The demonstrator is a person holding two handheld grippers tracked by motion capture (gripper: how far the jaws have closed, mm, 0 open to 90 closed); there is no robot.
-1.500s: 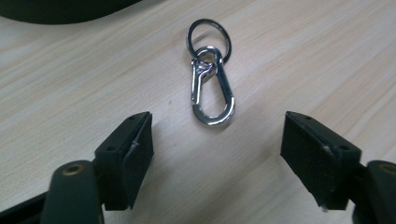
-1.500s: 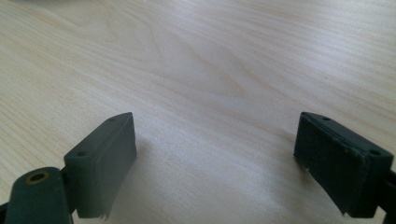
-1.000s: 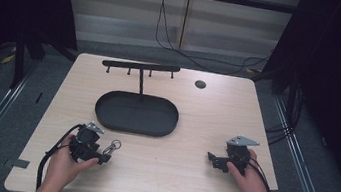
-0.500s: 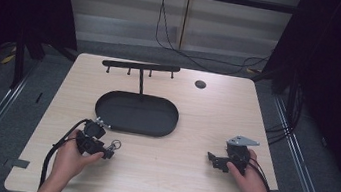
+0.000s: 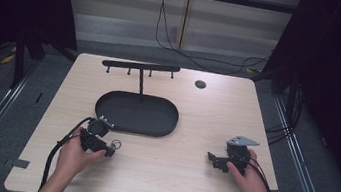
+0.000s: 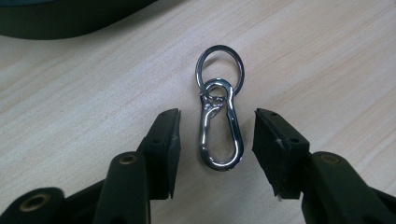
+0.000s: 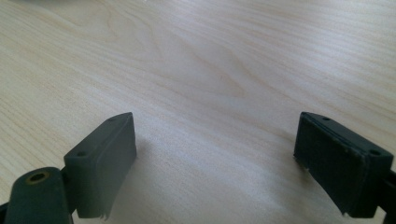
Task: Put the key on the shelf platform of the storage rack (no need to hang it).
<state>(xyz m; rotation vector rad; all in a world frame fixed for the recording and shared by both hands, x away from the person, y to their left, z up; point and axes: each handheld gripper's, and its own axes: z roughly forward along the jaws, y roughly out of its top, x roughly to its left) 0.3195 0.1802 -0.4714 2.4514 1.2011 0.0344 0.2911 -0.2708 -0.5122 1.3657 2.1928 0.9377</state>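
Note:
A shiny metal carabiner (image 6: 219, 140) with a key ring (image 6: 219, 65) on its far end lies flat on the wooden table (image 5: 172, 177). My left gripper (image 6: 217, 114) straddles it. Its jaws have just been closing, and the clip lies between the pads (image 6: 164, 140) with a gap on each side, so nothing is gripped. From above, the left gripper (image 5: 109, 149) sits just below the tray's left end, with the carabiner (image 5: 115, 144) at its tips. My right gripper (image 5: 211, 158) rests low at the table's right, open (image 7: 215, 120) over bare wood.
A black oval tray (image 5: 107, 102) lies at the table's centre. A black T-shaped stand (image 5: 141, 65) with several pegs rises from the tray's back. A round dark grommet (image 5: 200, 84) sits at the back right. Cables trail from both grippers.
My left hand has shifted slightly right and toward the tray, bringing its jaws around the carabiner. The carabiner and the right gripper have stayed put.

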